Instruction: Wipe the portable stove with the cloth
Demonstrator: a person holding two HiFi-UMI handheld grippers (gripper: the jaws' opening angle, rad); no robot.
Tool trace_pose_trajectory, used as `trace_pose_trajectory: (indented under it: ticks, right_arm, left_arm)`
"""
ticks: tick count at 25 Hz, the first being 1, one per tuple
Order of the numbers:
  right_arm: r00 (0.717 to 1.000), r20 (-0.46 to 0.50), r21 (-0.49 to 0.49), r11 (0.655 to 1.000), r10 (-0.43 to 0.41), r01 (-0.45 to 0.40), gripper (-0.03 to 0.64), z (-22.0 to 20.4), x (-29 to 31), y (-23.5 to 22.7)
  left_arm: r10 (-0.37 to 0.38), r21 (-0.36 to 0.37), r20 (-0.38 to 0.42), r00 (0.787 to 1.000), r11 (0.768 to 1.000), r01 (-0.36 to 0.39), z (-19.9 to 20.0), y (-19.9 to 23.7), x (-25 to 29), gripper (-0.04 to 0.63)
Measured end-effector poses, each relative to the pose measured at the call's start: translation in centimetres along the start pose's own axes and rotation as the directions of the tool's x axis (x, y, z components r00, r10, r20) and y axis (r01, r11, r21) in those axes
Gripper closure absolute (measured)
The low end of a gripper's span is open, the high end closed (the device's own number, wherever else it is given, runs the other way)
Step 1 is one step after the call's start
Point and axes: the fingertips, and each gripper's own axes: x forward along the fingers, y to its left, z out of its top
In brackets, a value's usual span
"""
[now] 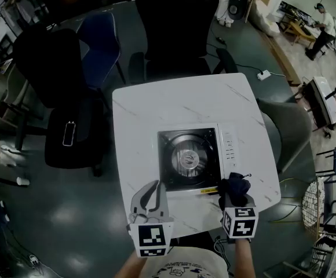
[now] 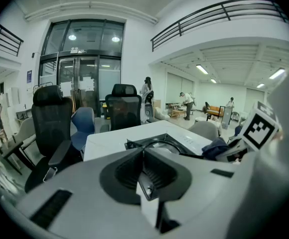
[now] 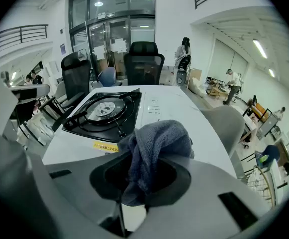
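I see office chairs crowding the counter's top and left edges. The portable stove sits centre-right, with open marble to its left. At the stove's lower-right corner, my right gripper fingers pinch the cloth. At lower left, my left gripper fingers are pressed together.

Nothing legible: the yellow sticker on the stove is blurred.

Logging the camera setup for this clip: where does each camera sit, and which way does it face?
Head view: on the head, looking down at the stove and table; left gripper and right gripper show.
Left gripper view: on that gripper, facing chairs; jaws shut, empty.
Right gripper view: faces the stove; jaws grip the cloth.
Shared: all show the stove.
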Motion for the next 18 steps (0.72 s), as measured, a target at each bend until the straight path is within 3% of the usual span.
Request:
trace_pose_trajectory:
  ticks: [18]
  right_arm:
    - [0.991, -0.055, -0.051, 0.991, 0.124, -0.127, 0.54, -1.9, -0.2, 7.2]
  left_arm:
    - [0.029, -0.03, 0.004, 1.0, 0.999, -0.029, -1.7, 2.1, -2.4, 0.574]
